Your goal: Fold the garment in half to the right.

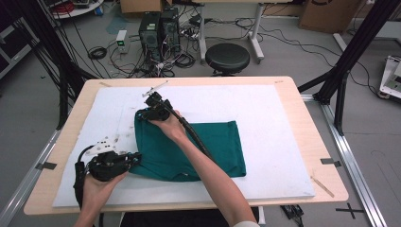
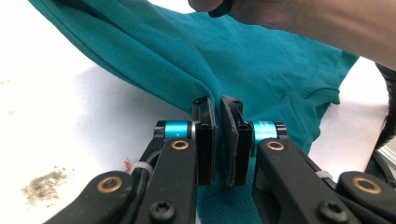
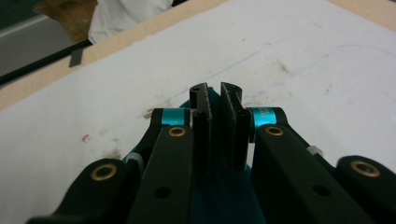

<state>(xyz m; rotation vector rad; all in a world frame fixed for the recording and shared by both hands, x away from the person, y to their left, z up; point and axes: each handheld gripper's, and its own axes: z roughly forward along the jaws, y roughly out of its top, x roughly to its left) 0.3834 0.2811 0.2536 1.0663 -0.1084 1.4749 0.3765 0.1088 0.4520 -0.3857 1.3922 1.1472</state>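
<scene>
The teal garment point(image 1: 189, 149) lies half folded on the white bench point(image 1: 279, 142). The left claw point(image 2: 218, 135) and right claw point(image 3: 216, 126) each pinch its edge; uneven pulling could slip thin fabric free, skewing the fold.

Teal green cloth point(image 1: 208, 146), folded and rumpled, left edge lifted, on white board point(image 1: 274, 123).

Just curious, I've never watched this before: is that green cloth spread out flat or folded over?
Folded: the green cloth lies doubled into a neat rectangle, with both grippers pinching its left edge.
</scene>
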